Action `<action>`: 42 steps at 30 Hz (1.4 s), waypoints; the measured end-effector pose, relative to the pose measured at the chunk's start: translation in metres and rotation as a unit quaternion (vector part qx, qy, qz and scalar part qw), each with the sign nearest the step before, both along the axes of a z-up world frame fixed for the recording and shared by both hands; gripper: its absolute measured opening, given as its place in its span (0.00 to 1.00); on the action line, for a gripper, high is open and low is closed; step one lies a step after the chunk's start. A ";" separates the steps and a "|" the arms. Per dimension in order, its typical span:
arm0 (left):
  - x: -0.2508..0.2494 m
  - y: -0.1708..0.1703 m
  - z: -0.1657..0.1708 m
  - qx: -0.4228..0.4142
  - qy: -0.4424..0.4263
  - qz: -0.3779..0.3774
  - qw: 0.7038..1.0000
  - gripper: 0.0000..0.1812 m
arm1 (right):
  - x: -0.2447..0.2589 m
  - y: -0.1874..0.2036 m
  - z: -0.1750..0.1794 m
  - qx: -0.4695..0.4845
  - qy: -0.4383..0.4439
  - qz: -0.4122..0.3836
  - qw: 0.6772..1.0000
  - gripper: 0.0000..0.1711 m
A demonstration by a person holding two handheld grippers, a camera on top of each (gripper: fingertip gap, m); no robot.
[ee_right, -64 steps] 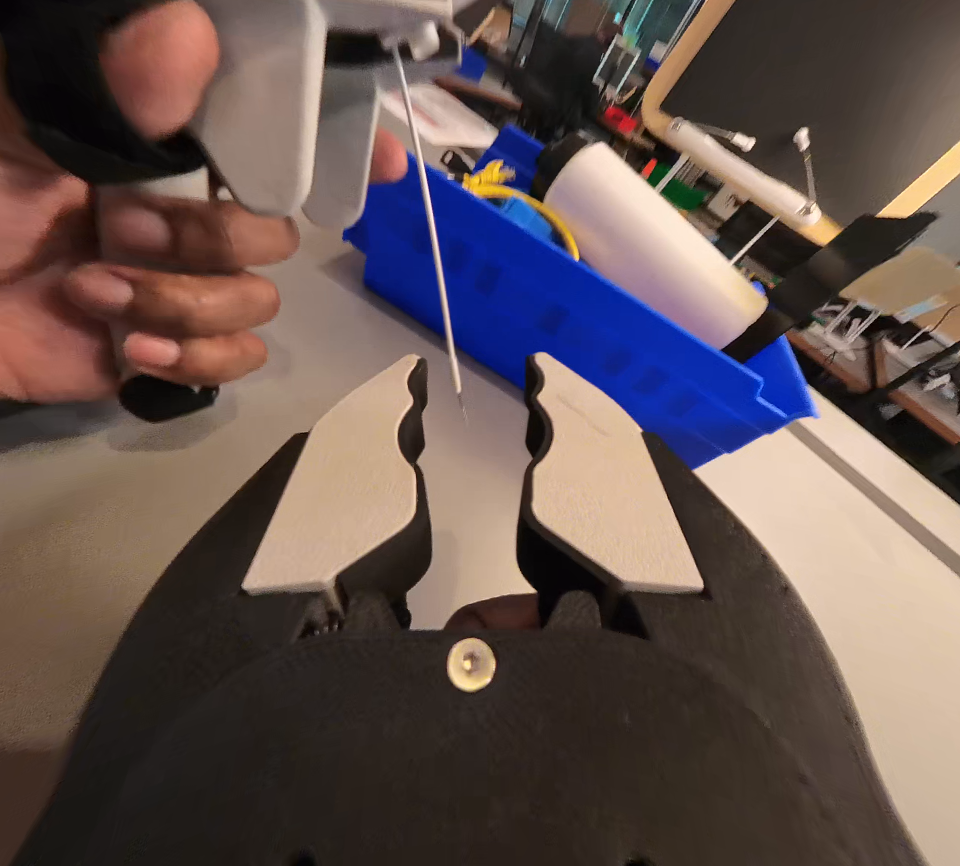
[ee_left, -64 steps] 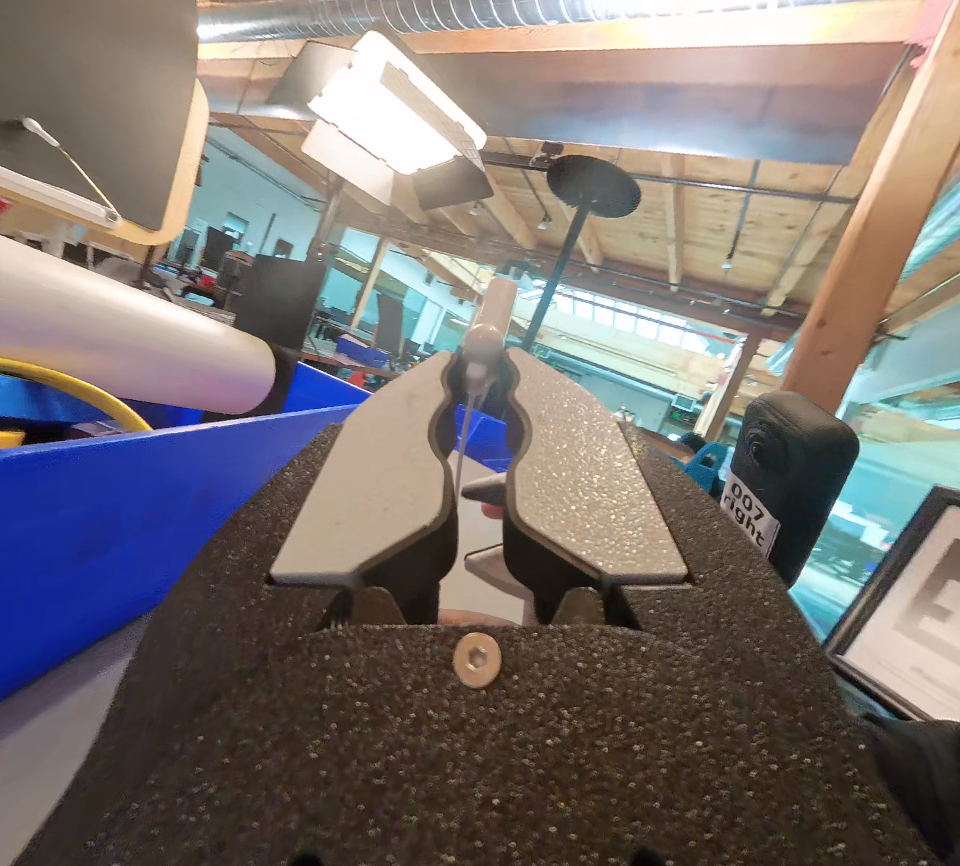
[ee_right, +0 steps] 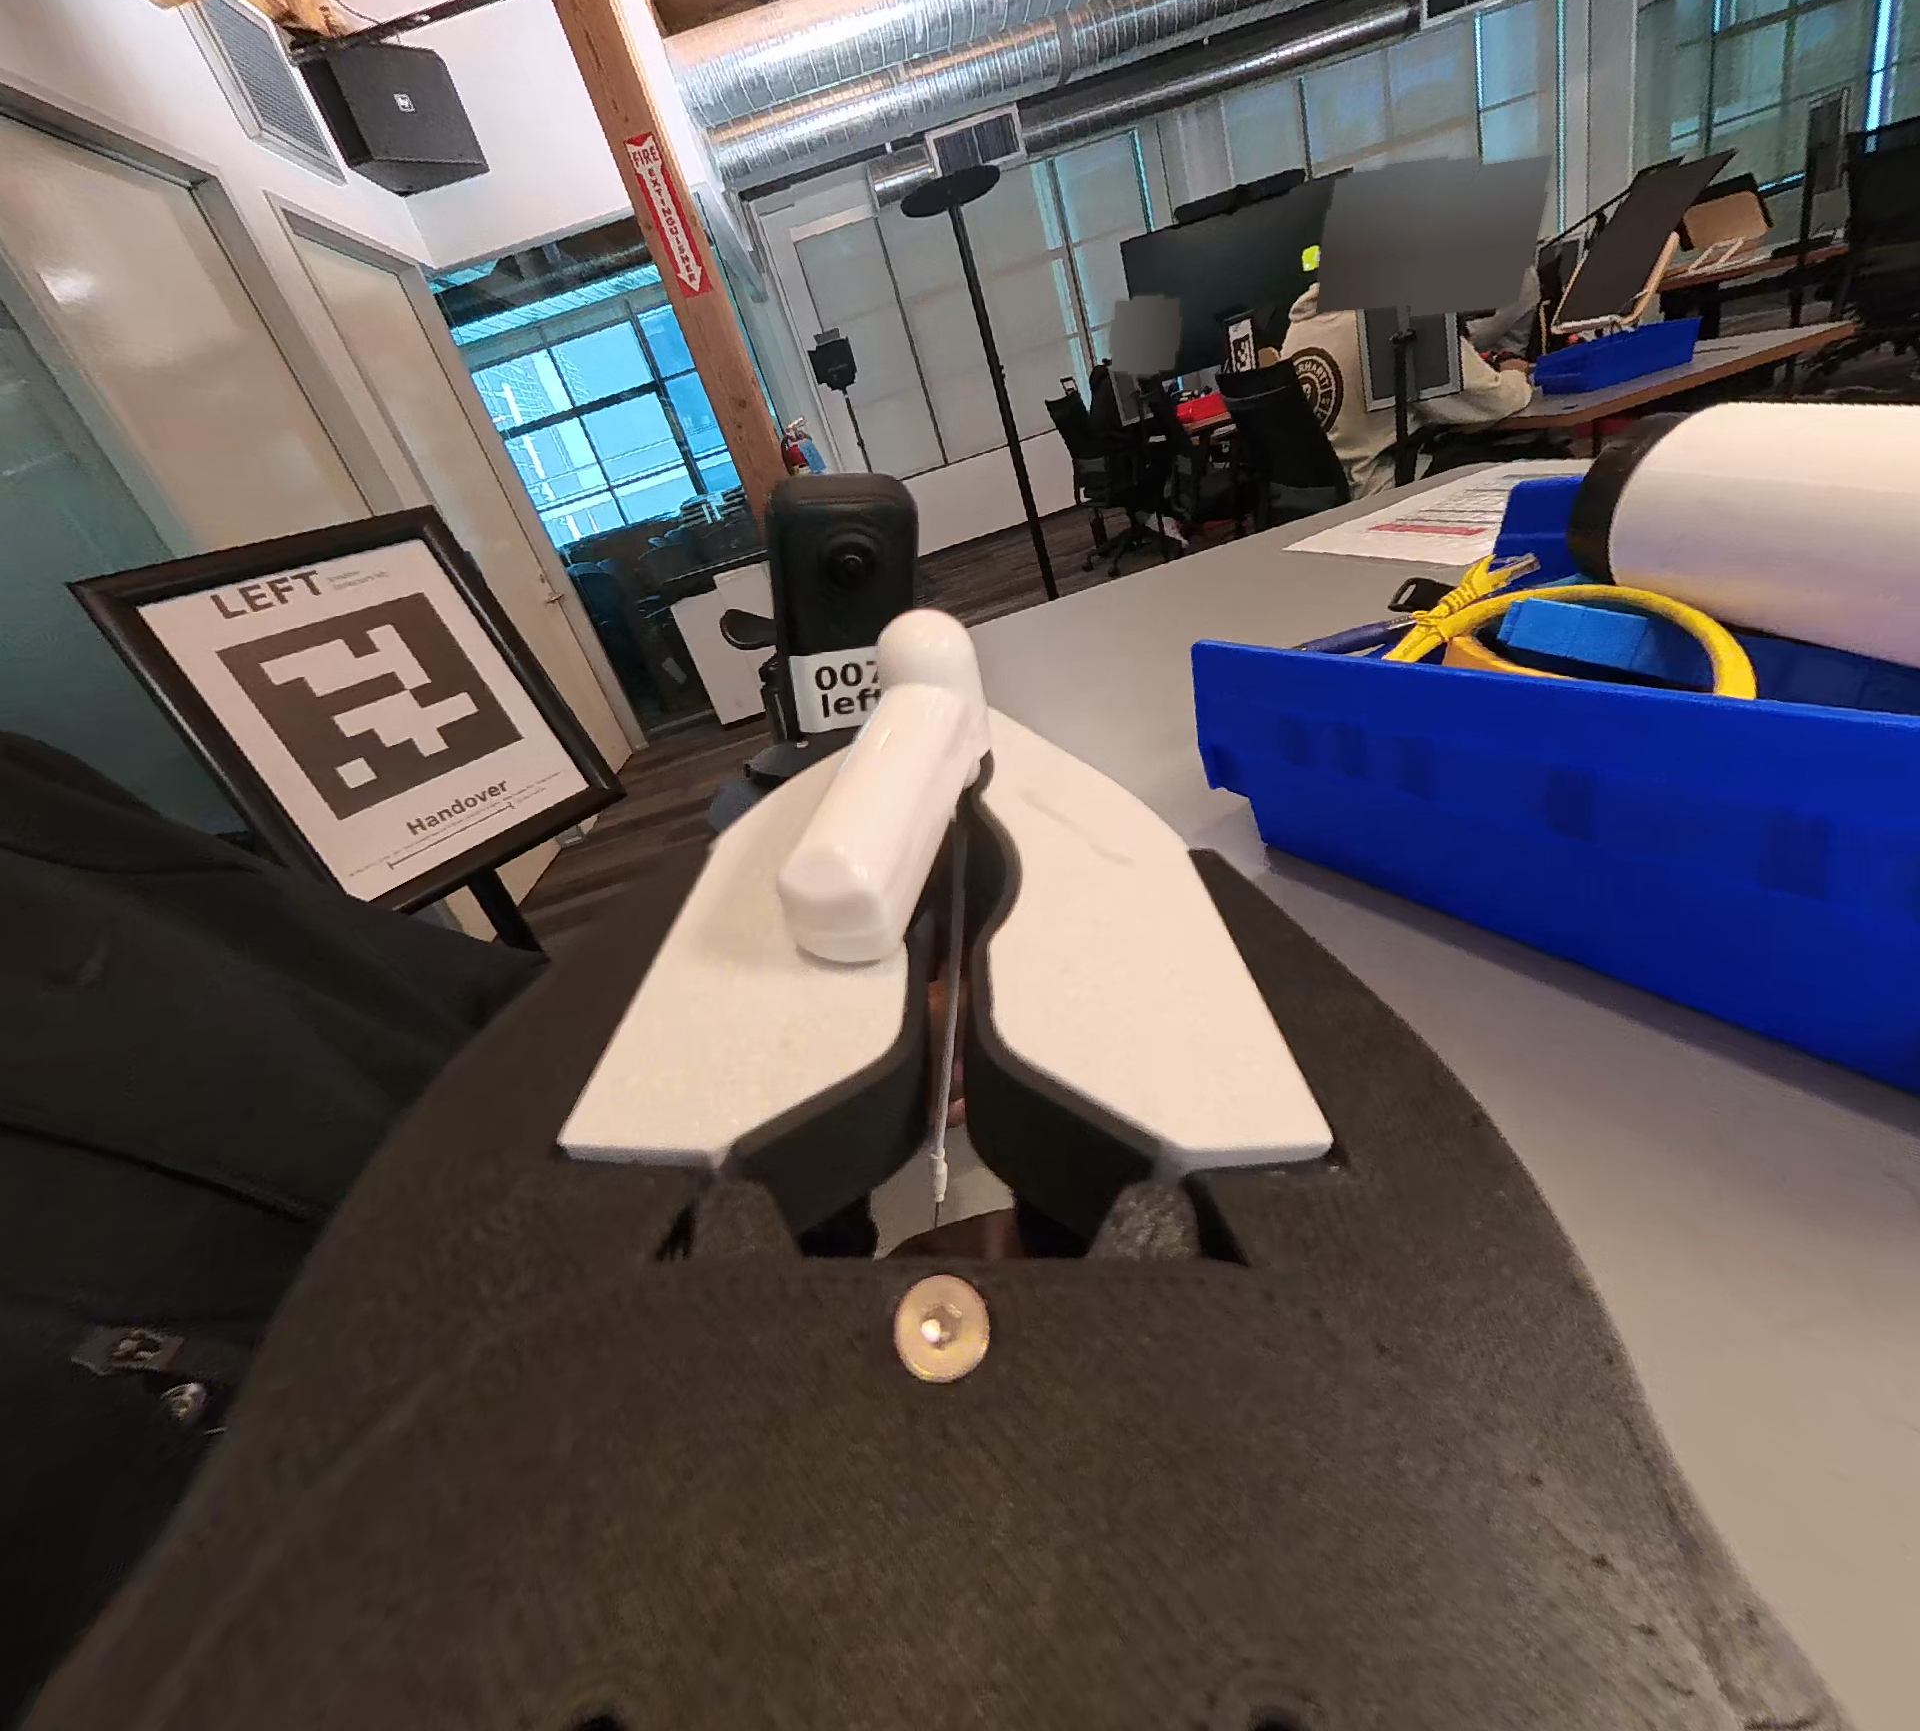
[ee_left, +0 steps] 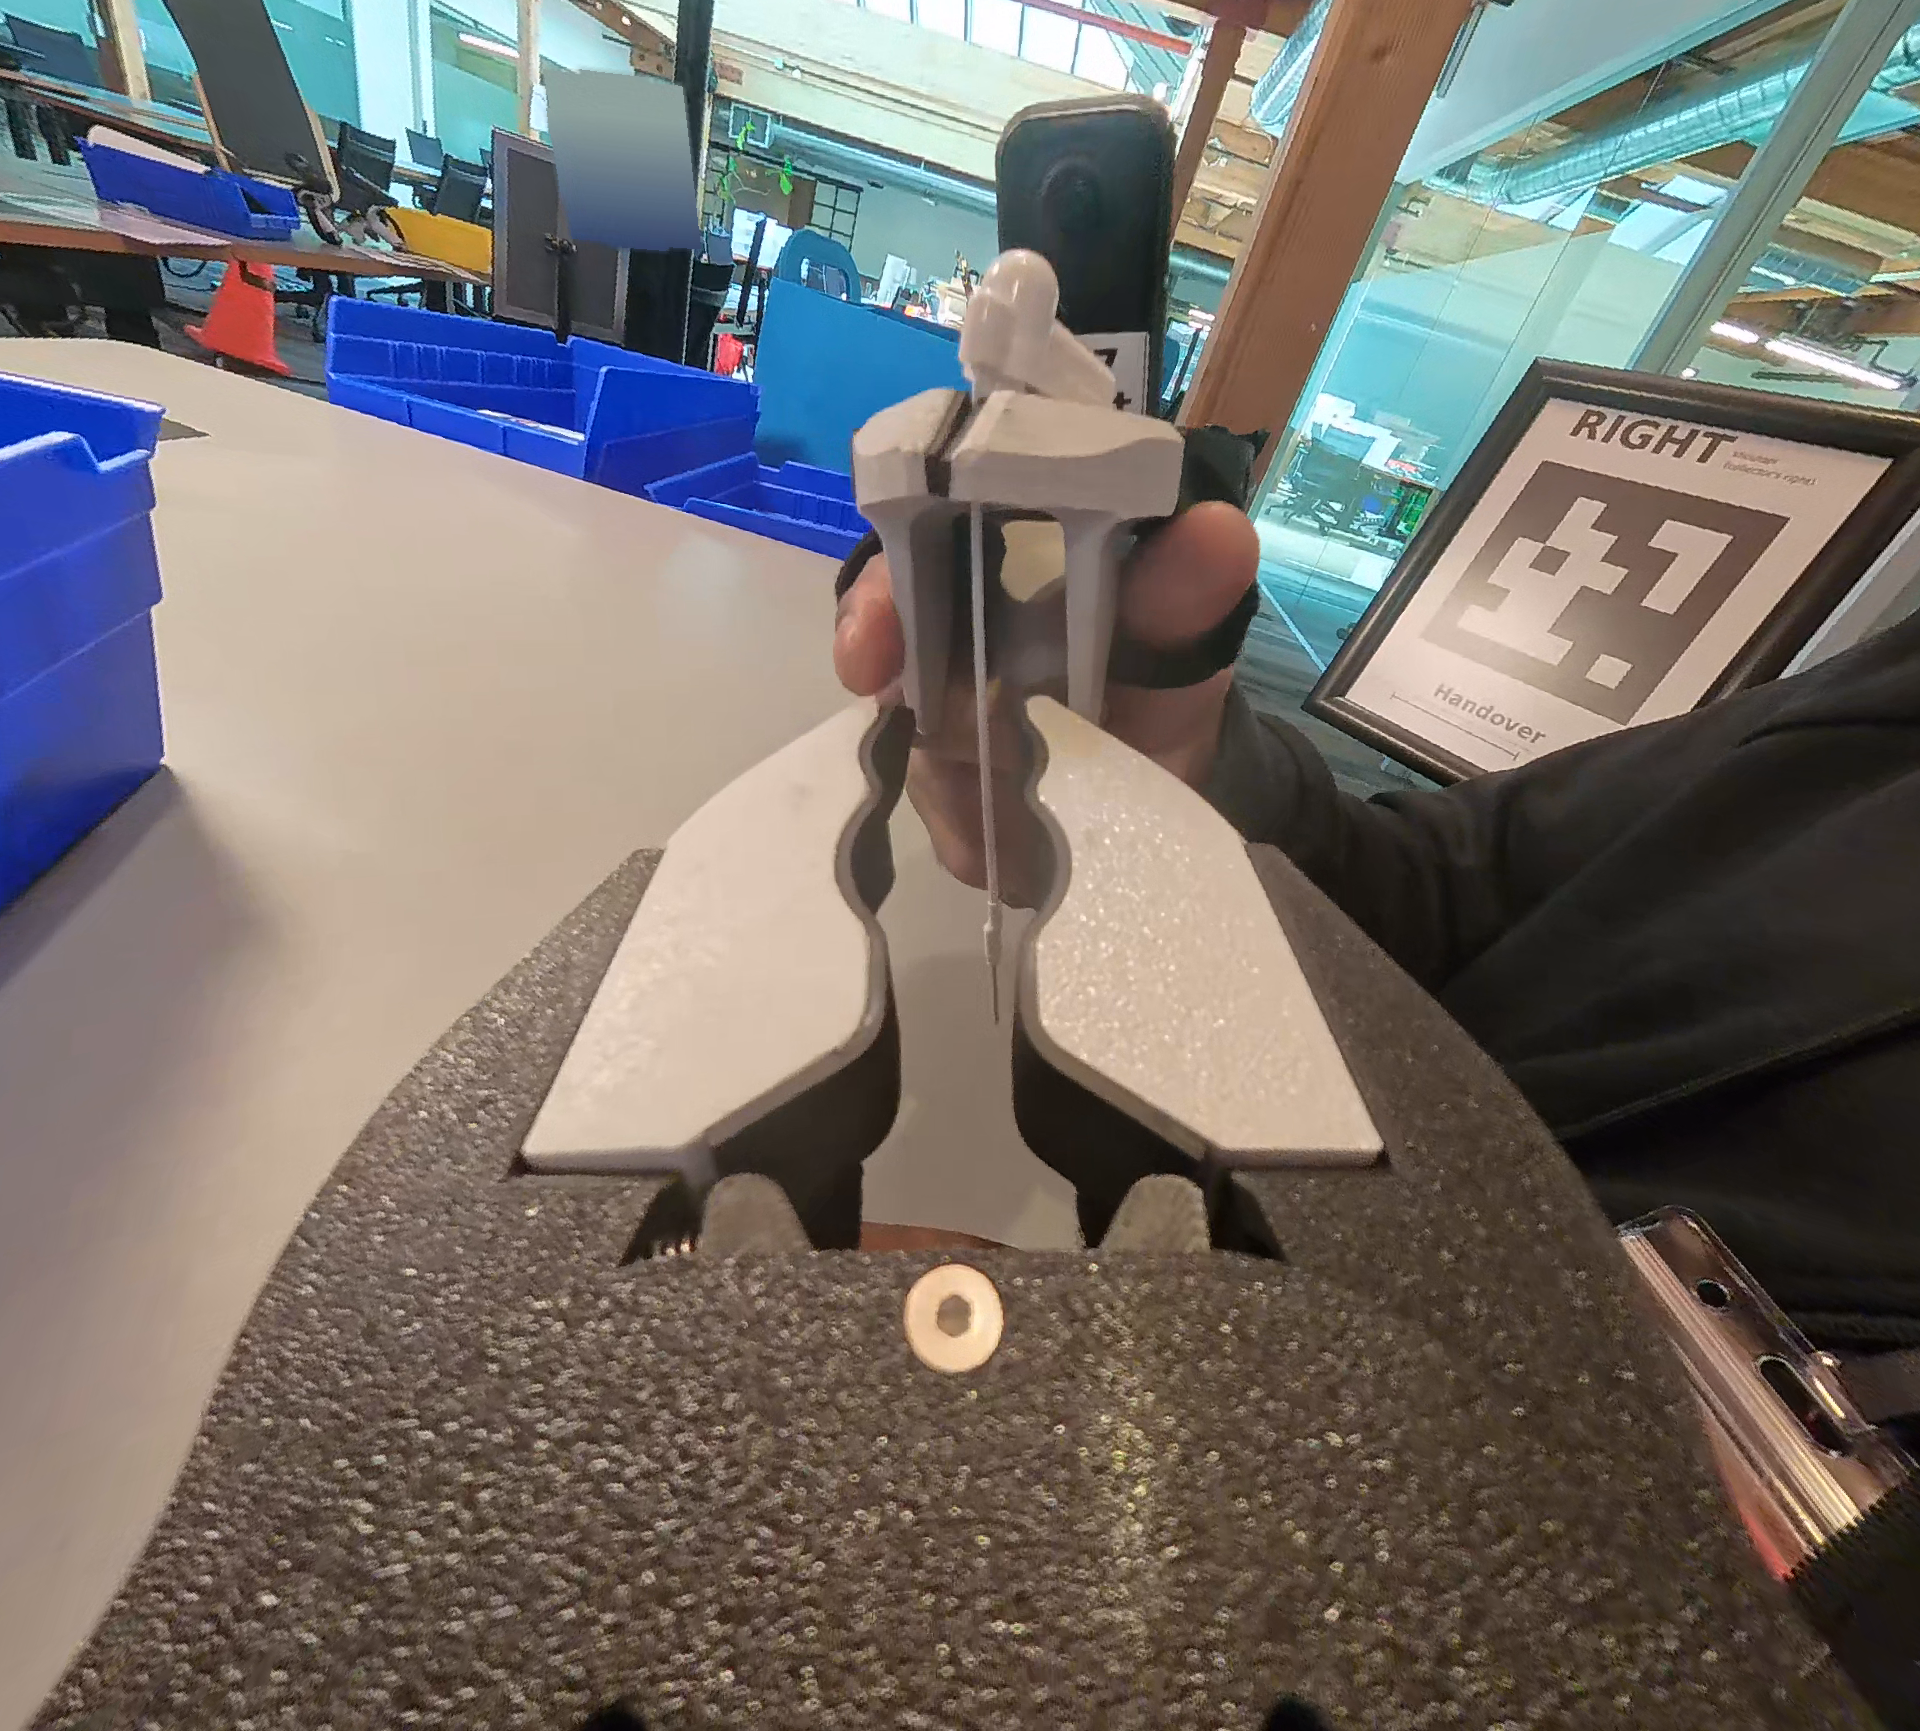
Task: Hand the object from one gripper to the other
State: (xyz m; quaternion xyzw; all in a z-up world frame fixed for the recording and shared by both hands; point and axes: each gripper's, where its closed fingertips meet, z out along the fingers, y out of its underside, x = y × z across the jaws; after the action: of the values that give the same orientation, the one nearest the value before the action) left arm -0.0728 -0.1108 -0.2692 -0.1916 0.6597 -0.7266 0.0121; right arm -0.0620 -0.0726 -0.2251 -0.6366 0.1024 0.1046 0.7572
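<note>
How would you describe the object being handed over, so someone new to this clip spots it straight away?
Start from the blue bin on the grey table, then move left to the right gripper in the foreground. Clamped between its grey fingers is the white probe: a stubby rounded plastic handle lying across the fingertips, with a thin needle-like rod running back through the gap. Nothing else nearby is that slender.
</note>
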 end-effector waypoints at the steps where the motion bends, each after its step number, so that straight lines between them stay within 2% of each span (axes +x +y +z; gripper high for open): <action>1: 0.000 0.000 0.000 0.001 0.000 0.000 1.000 0.12 | 0.000 0.000 0.000 0.000 -0.004 -0.003 1.000 0.00; 12: -0.003 -0.006 -0.004 0.023 -0.006 -0.009 1.000 0.11 | -0.007 0.004 0.001 0.003 -0.015 0.007 1.000 0.00; 16: -0.001 -0.005 -0.004 0.021 -0.003 -0.002 1.000 0.03 | -0.011 0.004 0.003 0.007 -0.014 0.020 1.000 0.01; 19: 0.001 0.000 0.000 0.005 -0.010 0.004 1.000 0.01 | -0.009 0.003 0.003 0.004 -0.017 0.009 1.000 0.00; 22: 0.011 0.010 0.003 0.022 -0.064 0.064 0.996 0.01 | -0.001 -0.001 0.001 -0.008 -0.014 -0.012 1.000 0.02; 26: 0.028 0.028 0.013 0.041 -0.128 0.168 0.977 0.01 | 0.014 -0.008 -0.019 -0.095 -0.063 -0.077 0.990 0.12; 28: 0.033 0.039 0.021 0.039 -0.154 0.210 0.965 0.01 | 0.022 -0.014 -0.036 -0.163 -0.121 -0.119 0.972 0.16; 31: 0.039 0.053 0.026 0.055 -0.189 0.266 0.944 0.01 | 0.045 -0.033 -0.048 -0.246 -0.243 -0.228 0.910 0.17; 33: 0.042 0.060 0.029 0.085 -0.226 0.308 0.920 0.01 | 0.055 -0.044 -0.037 -0.254 -0.332 -0.291 0.860 0.19; 35: 0.044 0.064 0.028 0.144 -0.283 0.342 0.885 0.01 | 0.053 -0.050 -0.017 -0.222 -0.401 -0.338 0.822 0.19; 37: 0.046 0.064 0.023 0.207 -0.336 0.354 0.848 0.01 | 0.045 -0.052 -0.003 -0.192 -0.451 -0.357 0.795 0.21; 39: 0.045 0.063 0.019 0.242 -0.367 0.350 0.827 0.01 | 0.034 -0.049 0.001 -0.173 -0.493 -0.352 0.777 0.23; 40: 0.044 0.061 0.018 0.248 -0.379 0.344 0.822 0.01 | 0.028 -0.046 0.001 -0.167 -0.509 -0.341 0.772 0.23; 42: 0.043 0.060 0.017 0.257 -0.391 0.342 0.815 0.01 | 0.020 -0.039 -0.009 -0.173 -0.517 -0.299 0.783 0.24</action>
State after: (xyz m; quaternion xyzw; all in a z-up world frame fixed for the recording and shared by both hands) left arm -0.0296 -0.0503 -0.2520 -0.0945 0.6541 -0.4932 0.5656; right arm -0.0424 -0.1112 -0.2341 -0.6532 -0.1029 -0.4911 0.5670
